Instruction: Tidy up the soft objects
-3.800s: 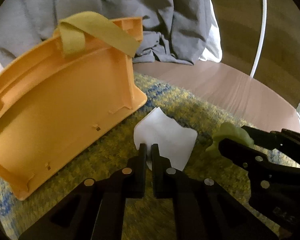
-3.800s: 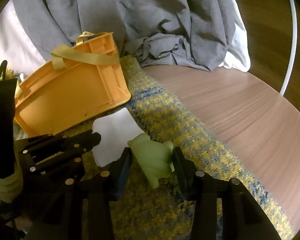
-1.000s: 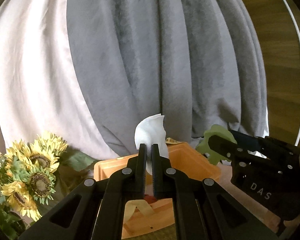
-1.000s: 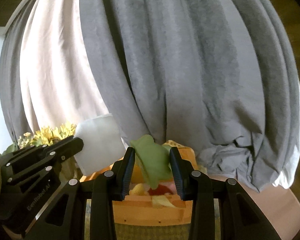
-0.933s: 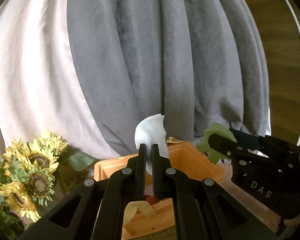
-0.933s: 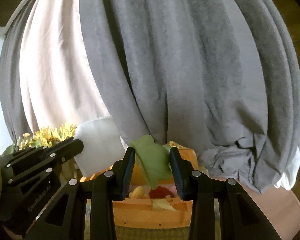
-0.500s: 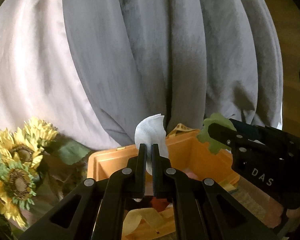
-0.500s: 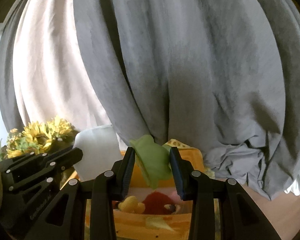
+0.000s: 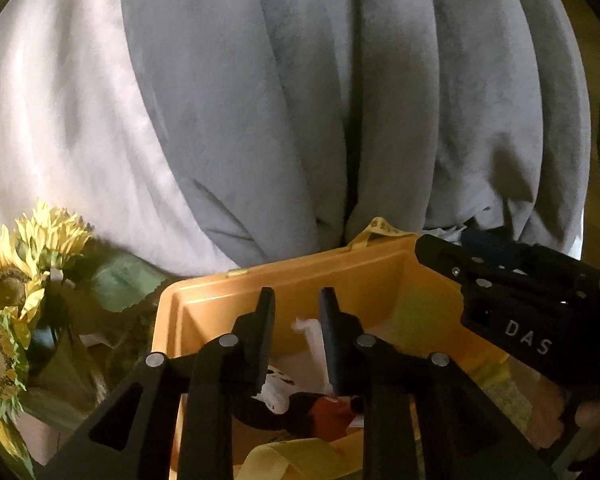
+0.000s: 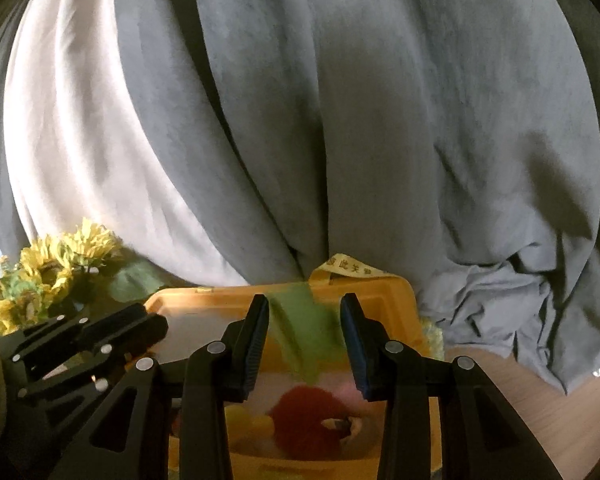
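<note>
Hovering over the orange bin [image 9: 204, 304], both grippers' jaws gape, empty.

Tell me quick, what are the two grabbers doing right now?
Left gripper: open, the white piece loose between its fingers, over the orange bin.
Right gripper: open, the green piece blurred between its fingers.

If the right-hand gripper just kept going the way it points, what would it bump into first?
Probably the green piece, blurred between the open fingers of the right gripper. Past it lies the far wall of the orange bin, then the grey curtain. Depth is hard to judge here.
</note>
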Demonstrator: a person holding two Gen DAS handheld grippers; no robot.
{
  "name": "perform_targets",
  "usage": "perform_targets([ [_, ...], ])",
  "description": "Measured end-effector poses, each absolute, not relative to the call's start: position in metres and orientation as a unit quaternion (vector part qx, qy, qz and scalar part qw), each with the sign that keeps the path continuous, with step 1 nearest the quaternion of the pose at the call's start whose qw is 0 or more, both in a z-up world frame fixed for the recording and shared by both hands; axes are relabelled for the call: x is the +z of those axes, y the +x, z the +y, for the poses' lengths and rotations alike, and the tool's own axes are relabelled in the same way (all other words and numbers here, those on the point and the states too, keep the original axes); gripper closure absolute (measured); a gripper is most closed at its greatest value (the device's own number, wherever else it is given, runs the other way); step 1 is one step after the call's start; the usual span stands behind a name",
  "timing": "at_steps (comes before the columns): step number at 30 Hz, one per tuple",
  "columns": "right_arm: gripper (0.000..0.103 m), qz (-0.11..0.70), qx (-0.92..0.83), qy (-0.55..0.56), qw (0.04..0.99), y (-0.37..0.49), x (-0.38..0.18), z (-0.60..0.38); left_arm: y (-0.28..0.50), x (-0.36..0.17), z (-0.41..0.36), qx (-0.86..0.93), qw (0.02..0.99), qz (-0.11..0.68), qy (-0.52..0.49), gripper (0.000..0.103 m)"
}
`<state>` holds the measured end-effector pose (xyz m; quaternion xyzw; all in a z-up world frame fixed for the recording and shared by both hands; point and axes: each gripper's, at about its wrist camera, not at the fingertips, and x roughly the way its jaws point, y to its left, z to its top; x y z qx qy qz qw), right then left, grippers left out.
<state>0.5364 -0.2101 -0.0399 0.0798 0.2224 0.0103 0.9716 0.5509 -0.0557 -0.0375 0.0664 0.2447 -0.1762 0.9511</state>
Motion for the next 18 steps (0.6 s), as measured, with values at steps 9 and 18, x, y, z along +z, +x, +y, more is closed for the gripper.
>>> perform_targets([
  [9, 0.045, 0.216, -0.011, 0.075, 0.973, 0.522, -0.034, -0.209, 0.531, -0.023, -0.040, -0.140, 0.963, 0.225, 0.042, 0.046],
  [18, 0.030, 0.202, -0.044, 0.063, 0.976, 0.476, -0.012, -0.203, 0.484, 0.003, -0.019, -0.092, 0.975, 0.200, 0.032, 0.021],
])
